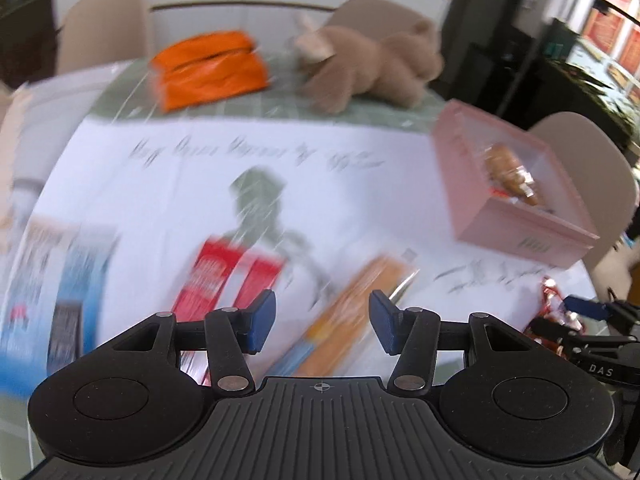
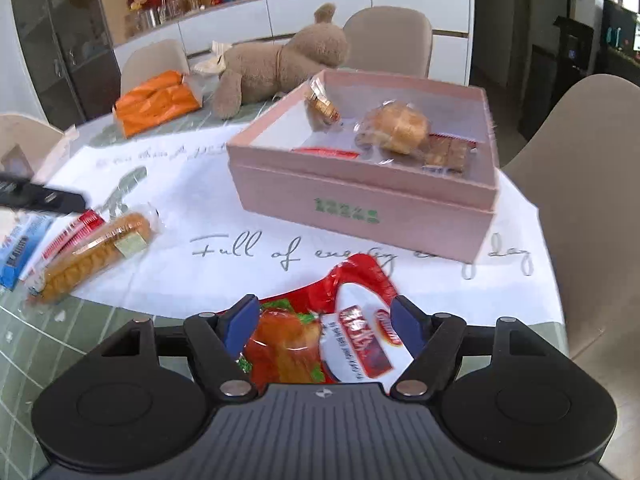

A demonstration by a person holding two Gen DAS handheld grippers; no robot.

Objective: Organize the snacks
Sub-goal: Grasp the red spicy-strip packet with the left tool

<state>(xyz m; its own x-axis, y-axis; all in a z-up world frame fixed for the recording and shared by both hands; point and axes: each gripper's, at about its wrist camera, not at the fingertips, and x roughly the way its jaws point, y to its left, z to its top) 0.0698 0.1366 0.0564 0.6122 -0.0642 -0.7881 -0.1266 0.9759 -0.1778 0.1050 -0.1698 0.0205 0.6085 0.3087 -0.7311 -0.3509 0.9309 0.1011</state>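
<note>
My right gripper (image 2: pixel 324 326) hangs low over a red snack bag (image 2: pixel 320 340) at the table's near edge. Its jaws stand open on either side of the bag. Beyond it the pink box (image 2: pixel 360 200) holds a round bun (image 2: pixel 398 128), a brown biscuit pack (image 2: pixel 446 156) and other small packets. In the blurred left wrist view my left gripper (image 1: pixel 322 320) is open and empty above a long bread packet (image 1: pixel 360 312), with a red packet (image 1: pixel 224 280) to its left. The bread packet (image 2: pixel 96 252) lies left of the box. The pink box (image 1: pixel 520 240) sits to the right.
A blue packet (image 1: pixel 76 288) lies at the far left. An orange pack (image 2: pixel 156 102) and a brown teddy bear (image 2: pixel 280 64) lie at the back of the table. Beige chairs (image 2: pixel 580 184) ring the table. A white lettered cloth (image 2: pixel 240 248) covers the middle.
</note>
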